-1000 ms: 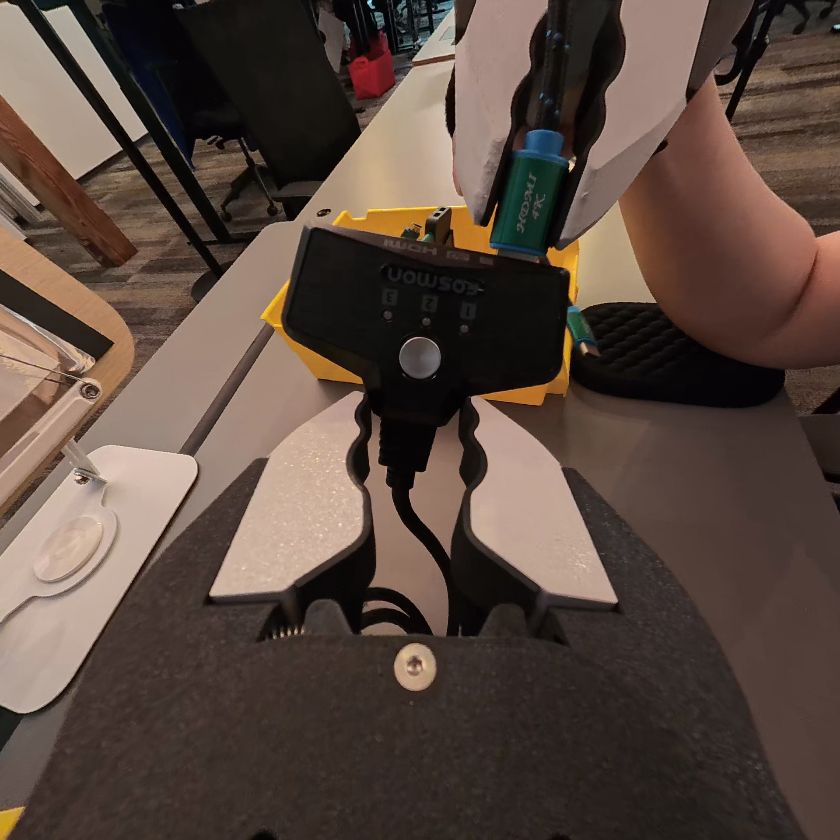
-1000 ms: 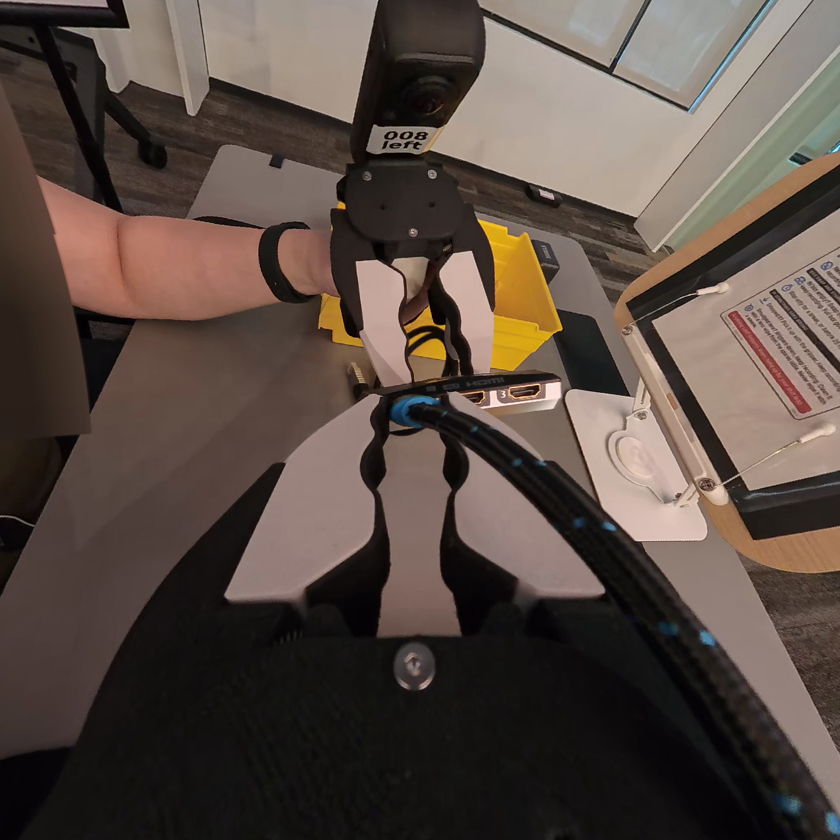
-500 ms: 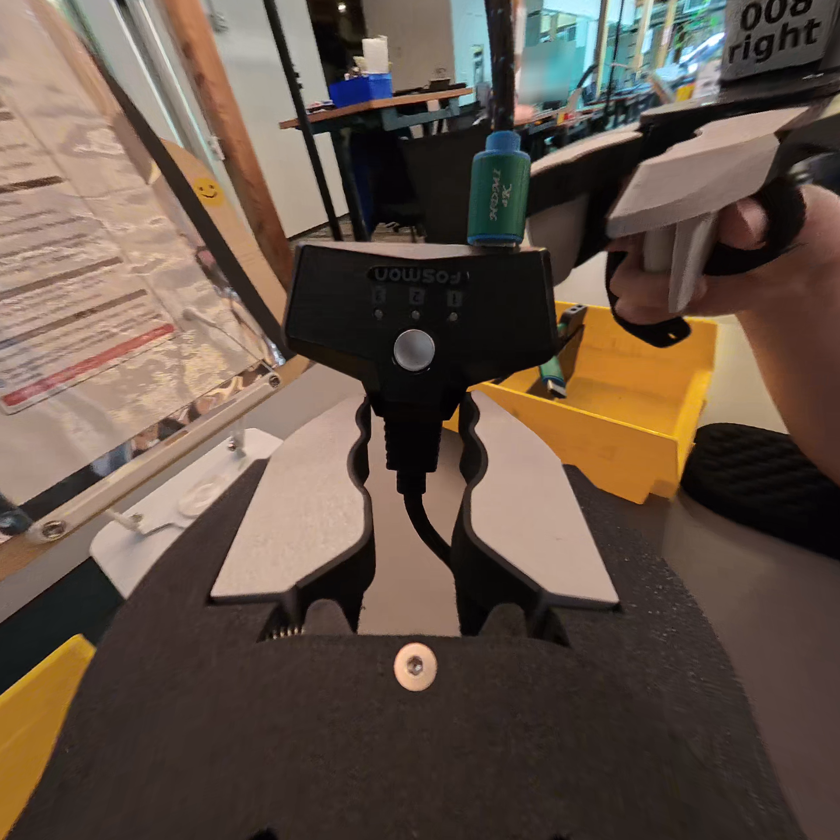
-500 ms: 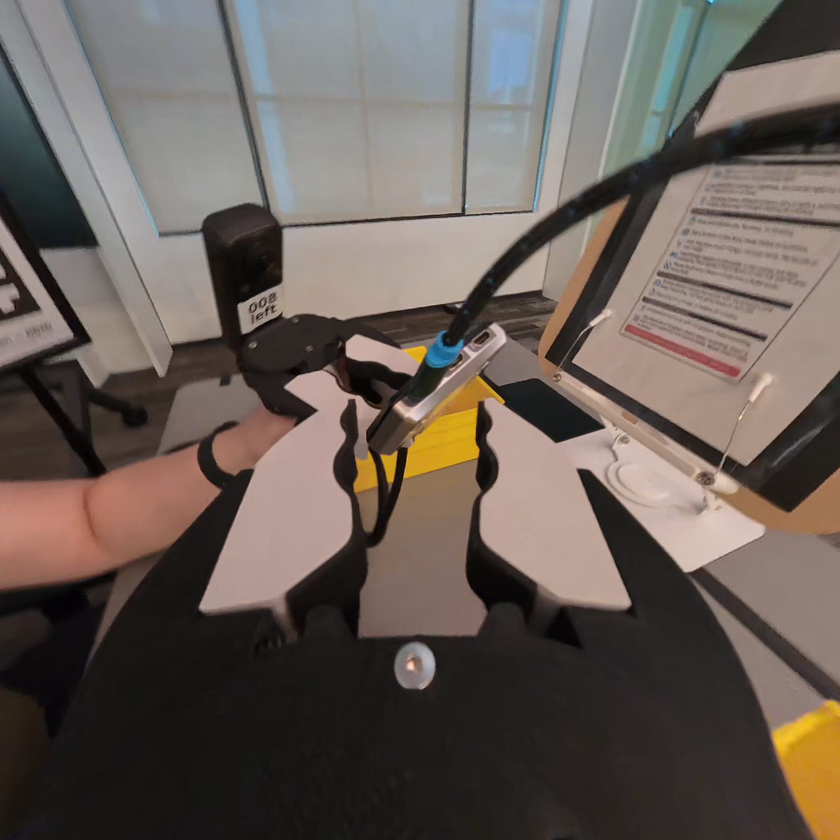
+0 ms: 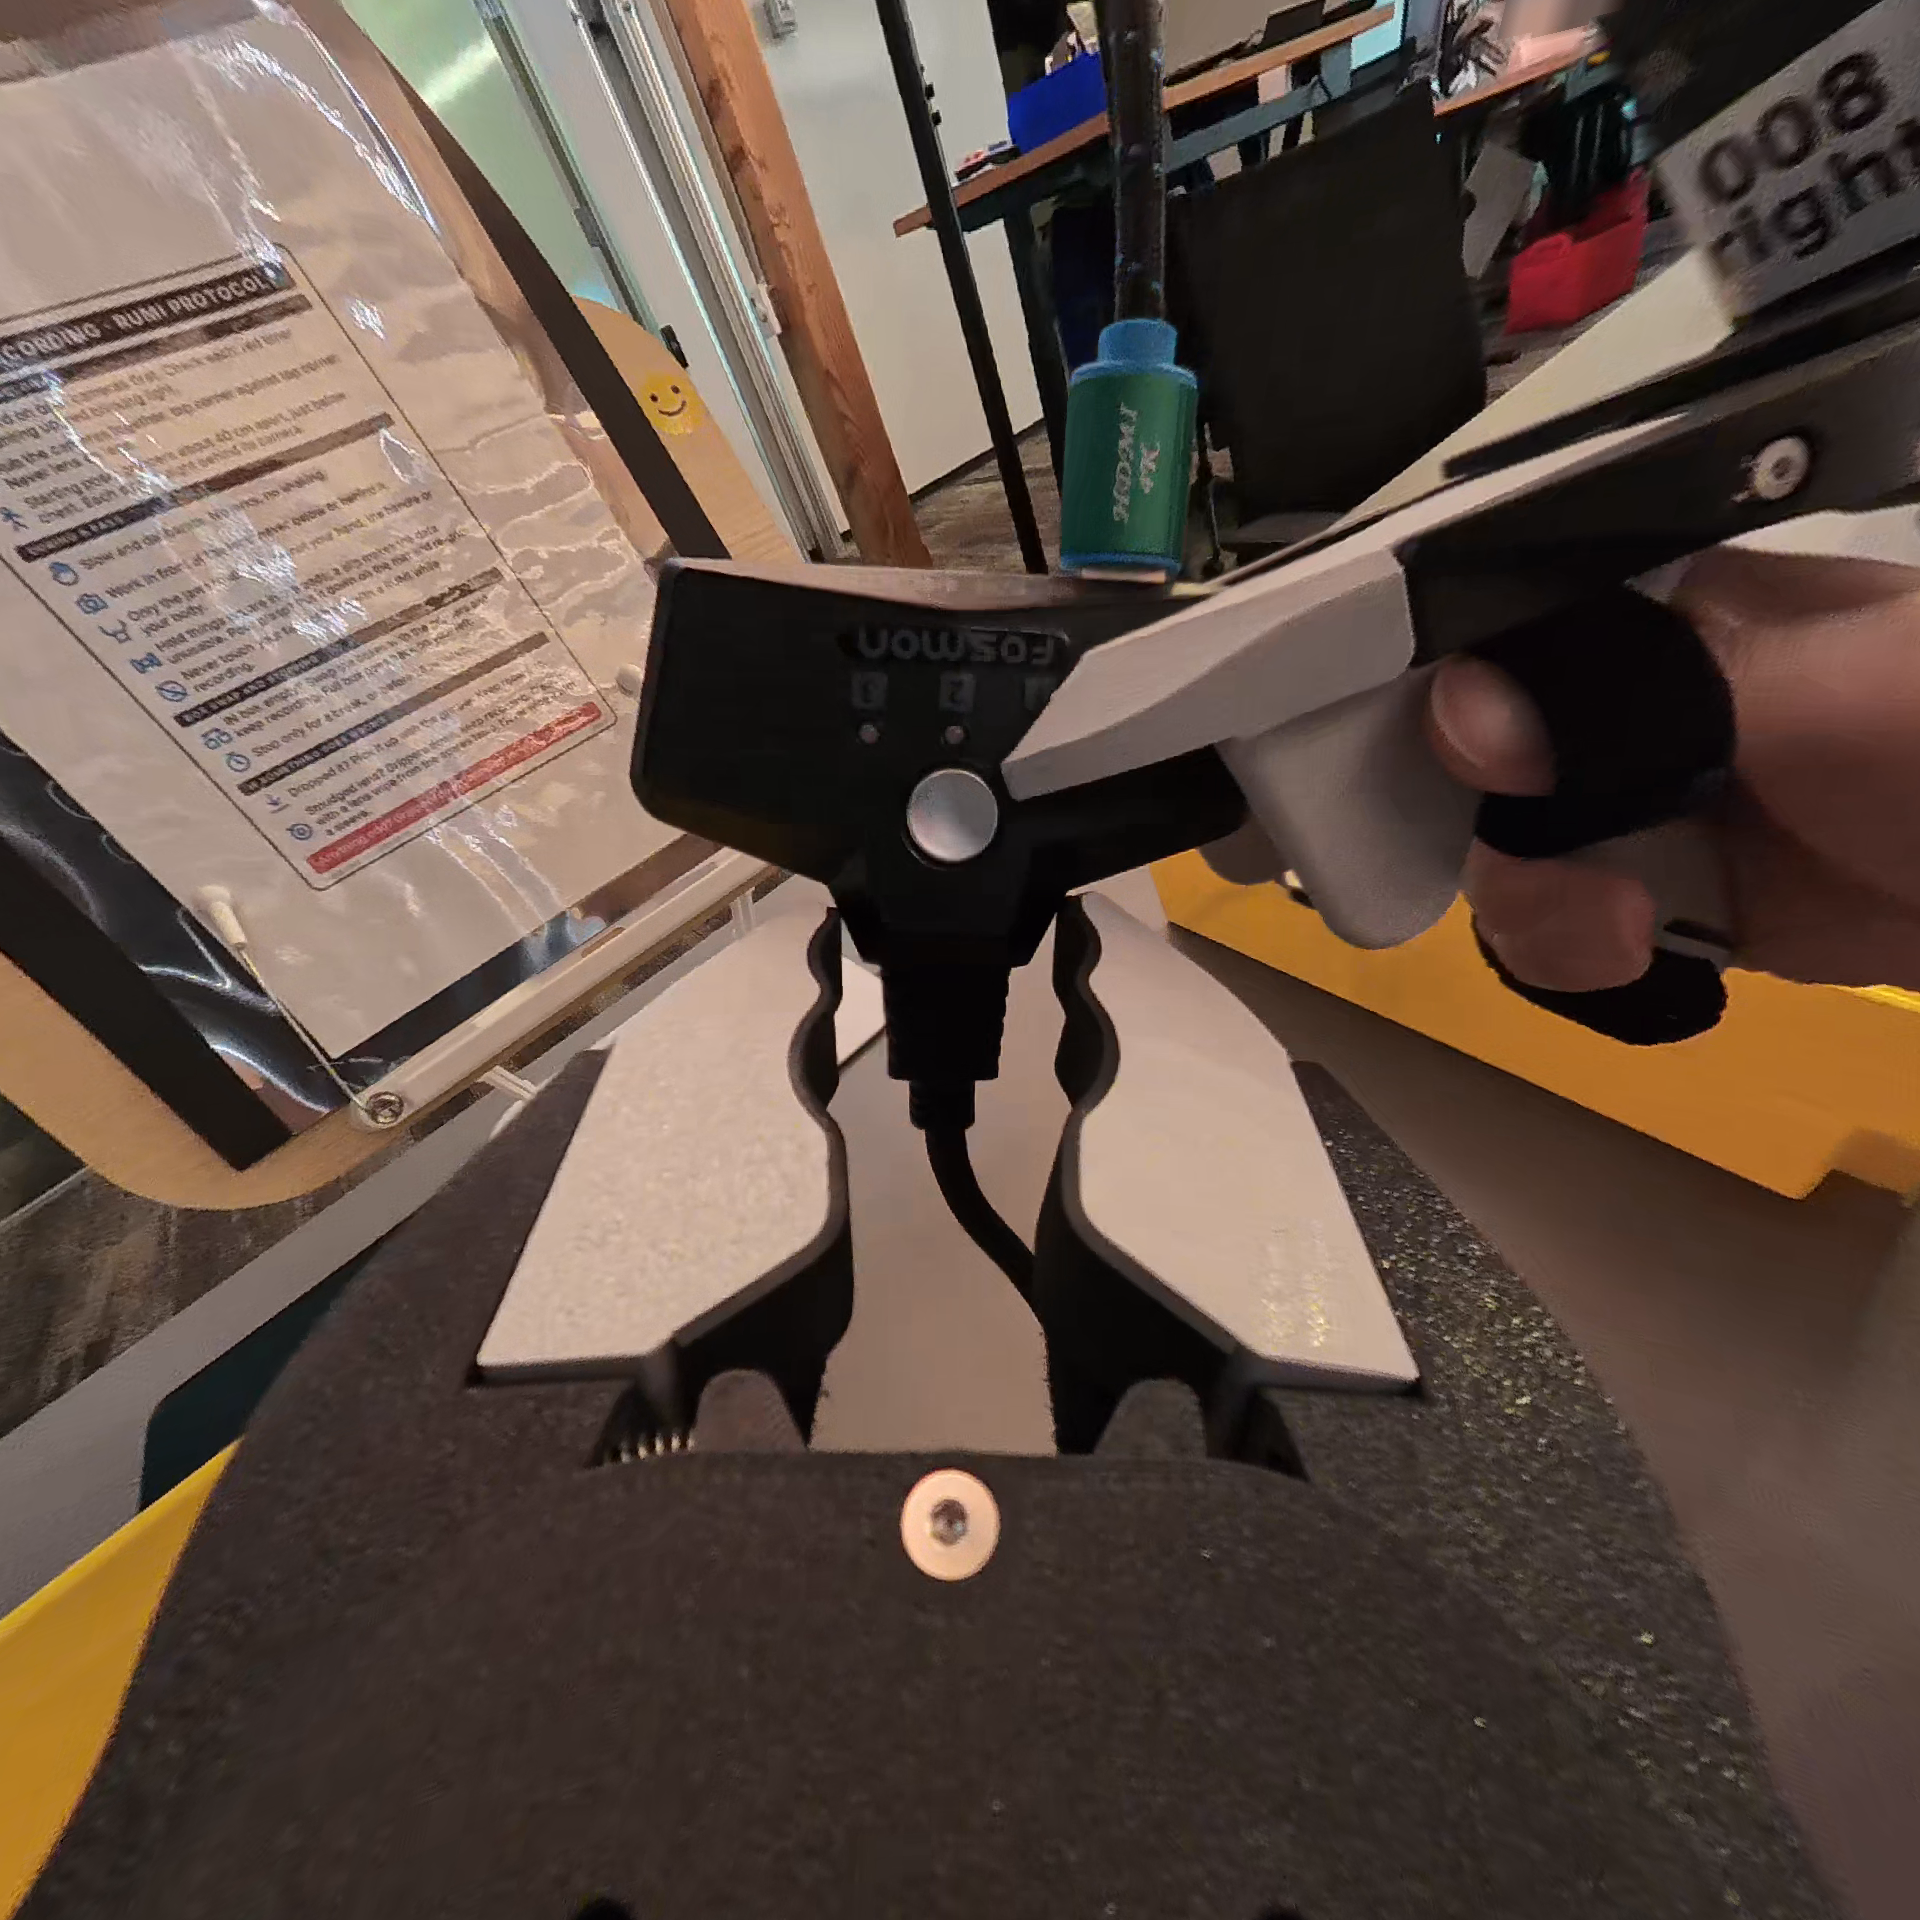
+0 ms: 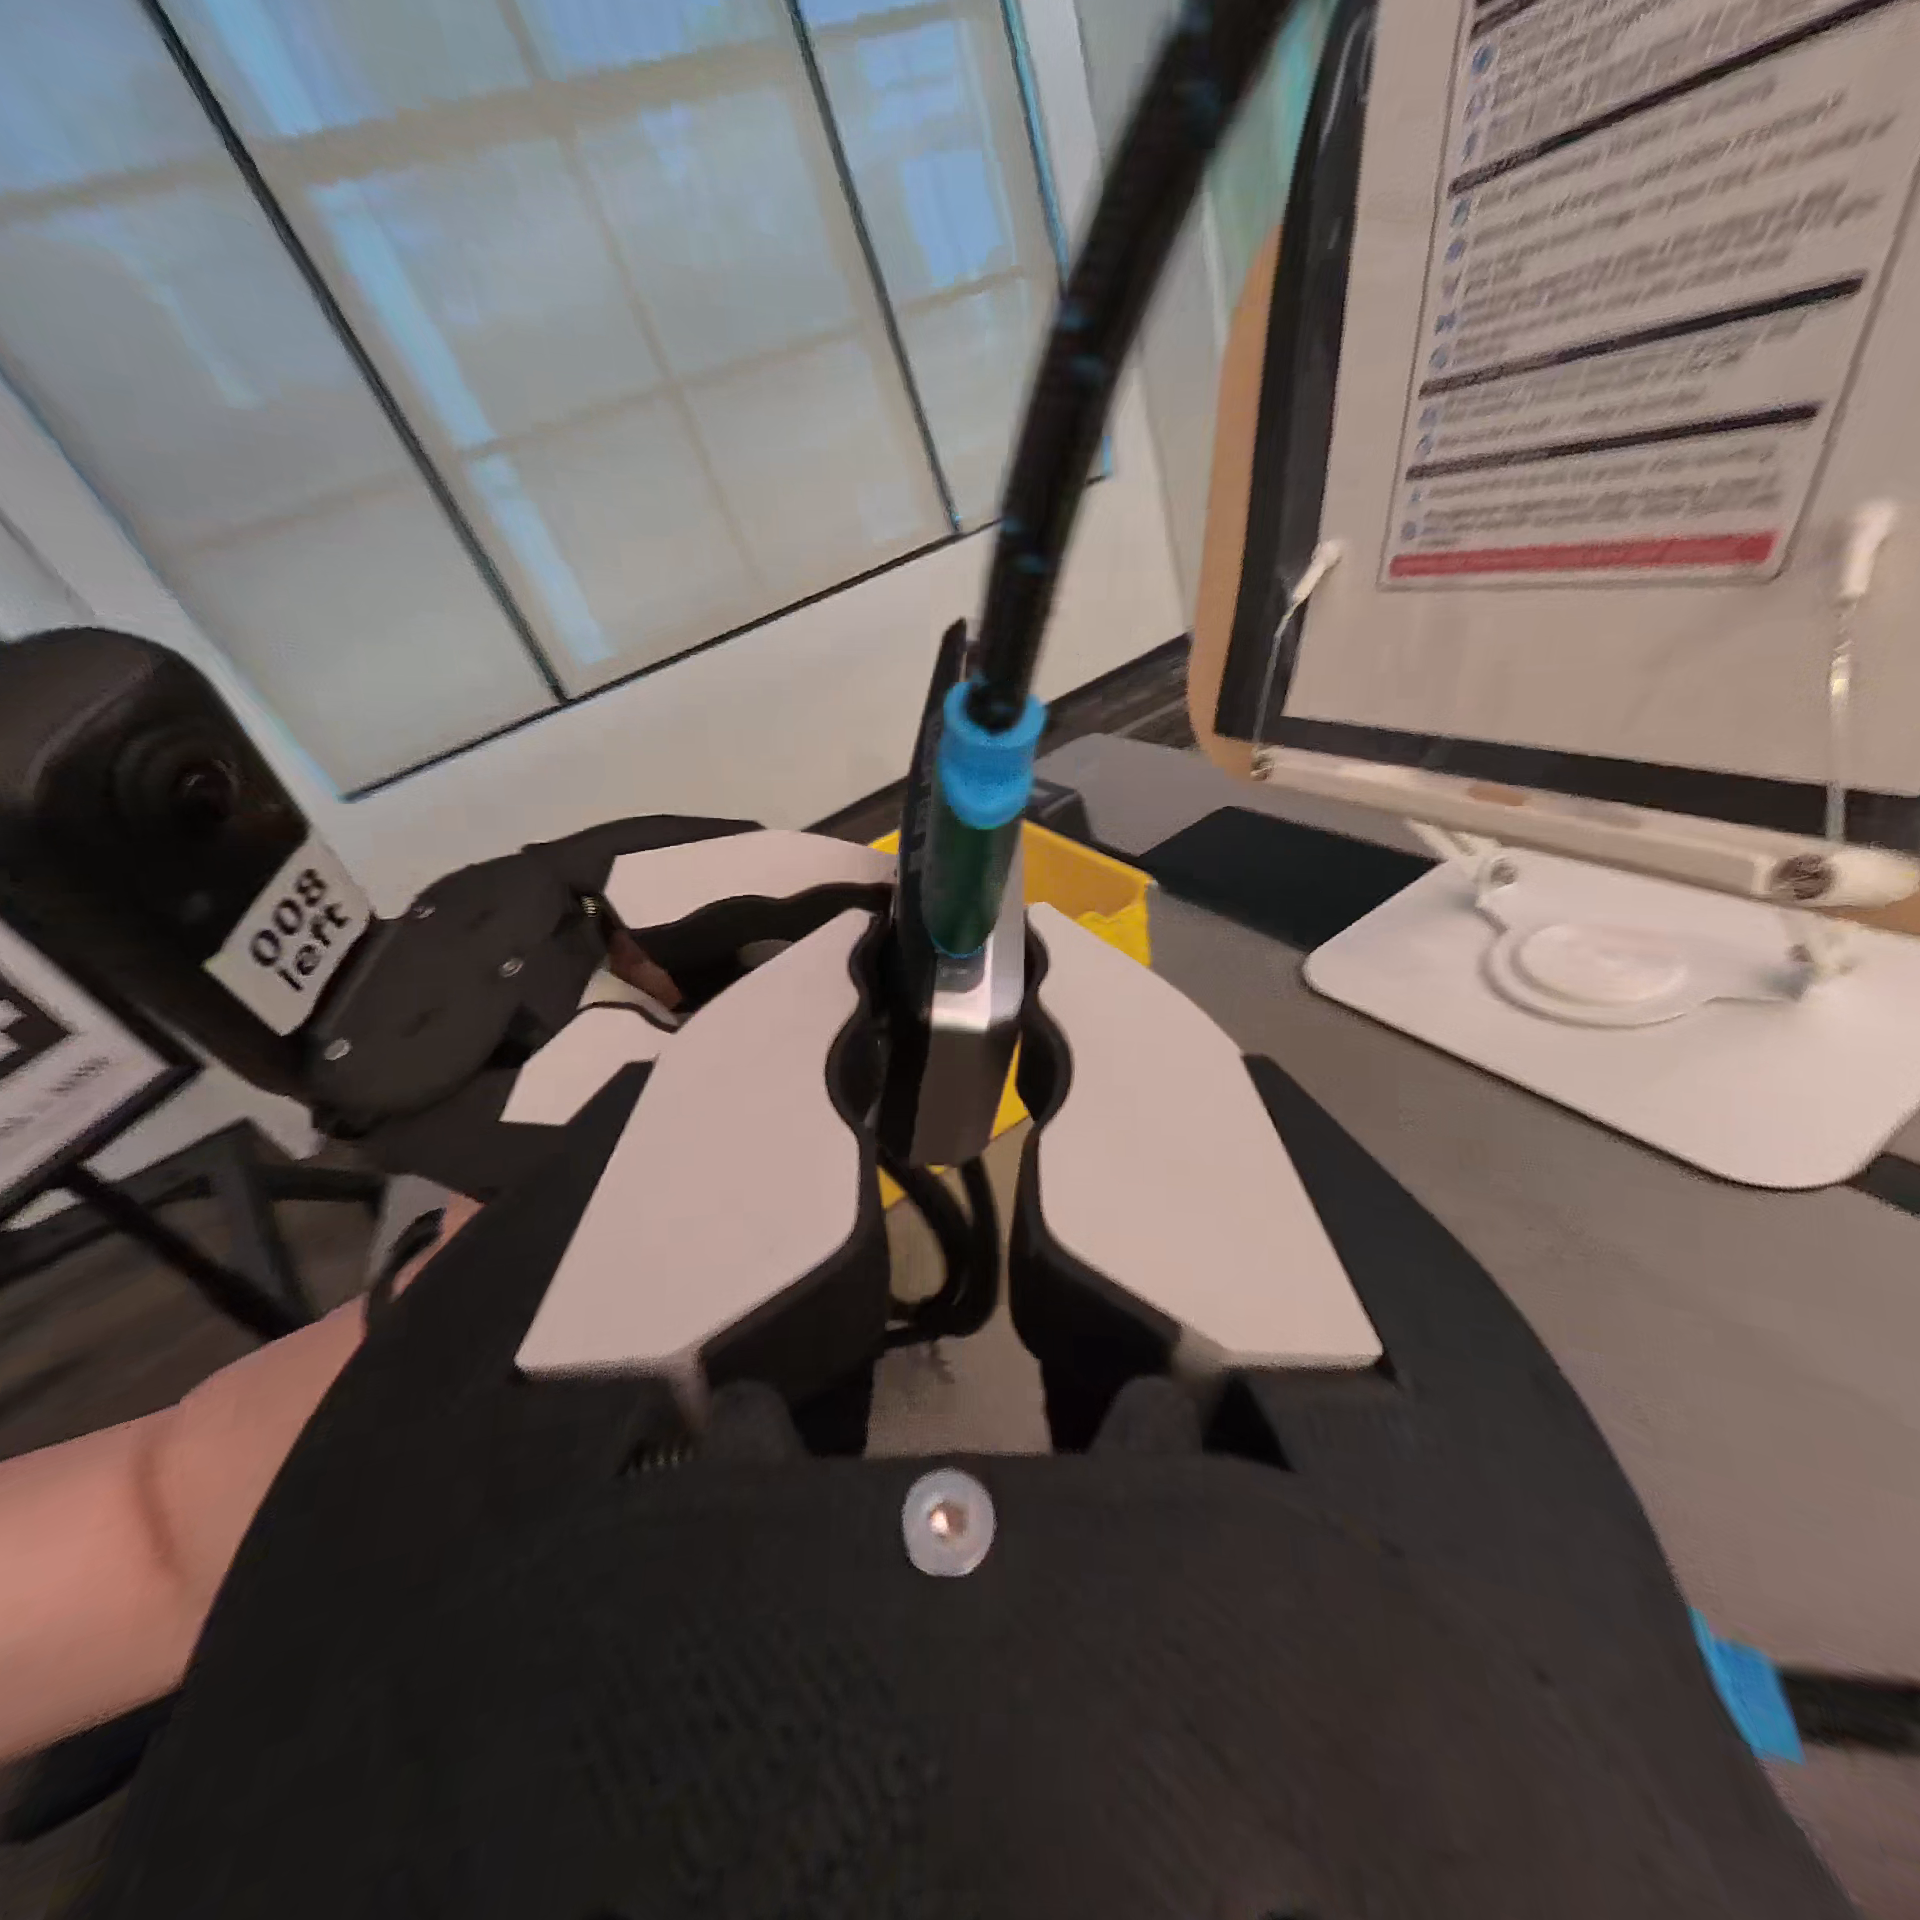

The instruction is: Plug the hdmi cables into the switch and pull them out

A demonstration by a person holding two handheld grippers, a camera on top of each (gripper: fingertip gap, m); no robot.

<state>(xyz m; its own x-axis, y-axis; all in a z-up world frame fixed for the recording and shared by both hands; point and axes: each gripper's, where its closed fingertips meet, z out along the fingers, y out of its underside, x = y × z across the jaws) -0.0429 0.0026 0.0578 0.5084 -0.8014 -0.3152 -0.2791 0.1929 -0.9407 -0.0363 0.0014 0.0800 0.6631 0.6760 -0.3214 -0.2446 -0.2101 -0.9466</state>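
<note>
My left gripper [image 5: 951,966] is shut on the neck of the black HDMI switch [image 5: 810,707] and holds it up off the table. A green HDMI plug with a blue collar [image 5: 1127,468] sits in a port on the switch's far edge, and its black braided cable [image 5: 1132,156] runs upward. My right gripper [image 6: 951,956] is shut on the right end of the switch [image 6: 966,1039], one finger [image 5: 1195,675] flat across its top face. The plug [image 6: 977,862] stands just past my right fingertips, outside the grasp.
A yellow bin [image 5: 1558,1060] stands on the grey table [image 6: 1558,1351] below and to the right. A framed instruction sheet [image 5: 312,623] on a white stand base [image 6: 1662,1039] stands close by. Chairs and desks are in the background. Left and right tips are no more than a few centimetres apart.
My right gripper let go of the green plug, opened, swung round to the switch's side and closed on its body. The left gripper lifted the switch and tilted it up, still holding it.
</note>
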